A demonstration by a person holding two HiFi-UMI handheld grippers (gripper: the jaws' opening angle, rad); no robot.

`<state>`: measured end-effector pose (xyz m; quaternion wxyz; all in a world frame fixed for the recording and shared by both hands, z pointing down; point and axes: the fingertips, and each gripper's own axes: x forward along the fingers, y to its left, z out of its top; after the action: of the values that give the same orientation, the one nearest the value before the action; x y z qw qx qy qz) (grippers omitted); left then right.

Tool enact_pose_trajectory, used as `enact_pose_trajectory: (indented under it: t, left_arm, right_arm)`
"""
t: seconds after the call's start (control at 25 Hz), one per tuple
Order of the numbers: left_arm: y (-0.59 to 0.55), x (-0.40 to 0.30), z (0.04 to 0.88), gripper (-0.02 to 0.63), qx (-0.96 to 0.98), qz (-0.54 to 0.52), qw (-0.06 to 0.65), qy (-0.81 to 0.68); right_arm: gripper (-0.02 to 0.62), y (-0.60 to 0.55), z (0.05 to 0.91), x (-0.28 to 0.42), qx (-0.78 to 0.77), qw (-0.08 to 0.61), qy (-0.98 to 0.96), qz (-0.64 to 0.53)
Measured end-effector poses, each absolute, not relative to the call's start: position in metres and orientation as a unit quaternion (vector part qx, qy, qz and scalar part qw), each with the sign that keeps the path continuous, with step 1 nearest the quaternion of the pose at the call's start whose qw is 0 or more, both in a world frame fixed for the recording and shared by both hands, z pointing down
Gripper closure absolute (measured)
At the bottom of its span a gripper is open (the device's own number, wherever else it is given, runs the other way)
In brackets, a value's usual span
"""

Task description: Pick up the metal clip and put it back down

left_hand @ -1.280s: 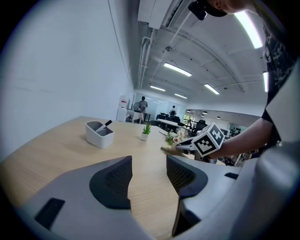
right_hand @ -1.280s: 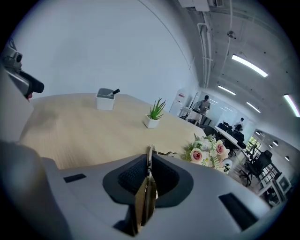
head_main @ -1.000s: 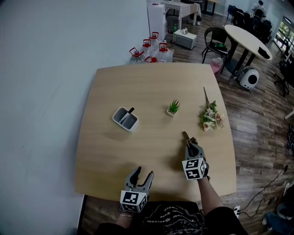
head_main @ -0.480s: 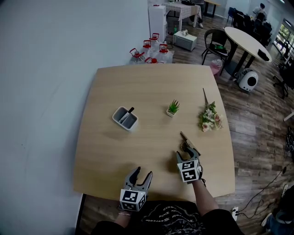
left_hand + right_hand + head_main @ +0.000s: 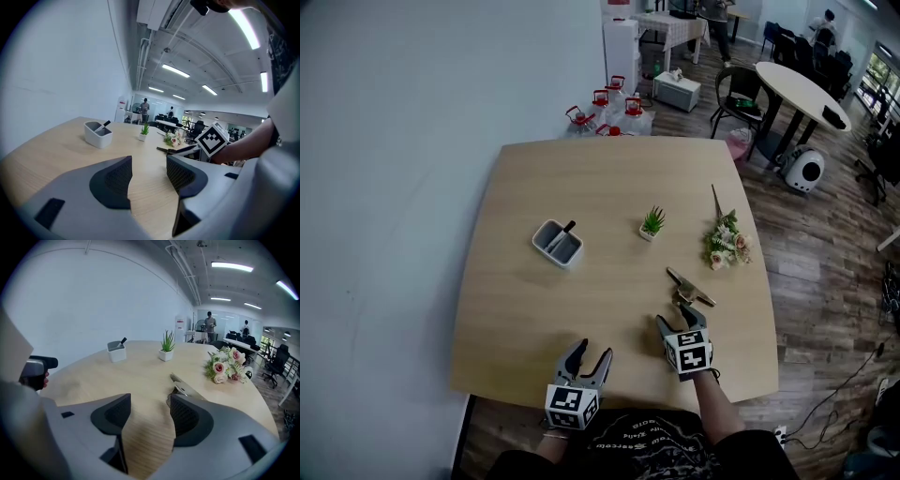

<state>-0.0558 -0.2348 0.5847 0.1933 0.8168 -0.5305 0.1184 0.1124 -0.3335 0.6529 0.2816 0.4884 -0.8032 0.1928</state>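
Opening on the right hand-held gripper (image 5: 681,319), released, nothing between the pads. Just beyond its tips, flat on the tabletop (image 5: 609,187), the metal clip (image 5: 689,289). Farther out, a flower bunch (image 5: 724,242). Released and empty too: left hand-held gripper (image 5: 588,354).

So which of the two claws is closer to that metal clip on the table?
Right. The right claw sits just short of the metal clip, its jaws opening with nothing between them. The left claw is well off to the clip's left, nearer the person.
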Motion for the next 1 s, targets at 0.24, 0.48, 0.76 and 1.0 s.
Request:
enact_pose_trajectory:
  t: [0.24,0.48,0.76,1.0]
  left_arm:
    - [-0.222,-0.047,0.572,0.371,0.829,0.102,0.181,-0.520]
    - [-0.203,-0.045,0.562,0.370,0.838,0.084,0.187,-0.506]
    - [-0.174,-0.038,0.561,0.370,0.856,0.079,0.183,-0.477]
    - [-0.148,-0.044,0.567,0.370,0.860,0.088,0.188,-0.466]
  right_arm:
    - [0.325,-0.301,0.616,0.125,0.509,0.229,-0.808,0.186]
    - [0.325,-0.254,0.581,0.137,0.527,0.198,-0.809,0.170]
    - [0.324,-0.205,0.554,0.134,0.530,0.166,-0.823,0.121]
    - [0.324,-0.156,0.557,0.138,0.564,0.150,-0.800,0.137]
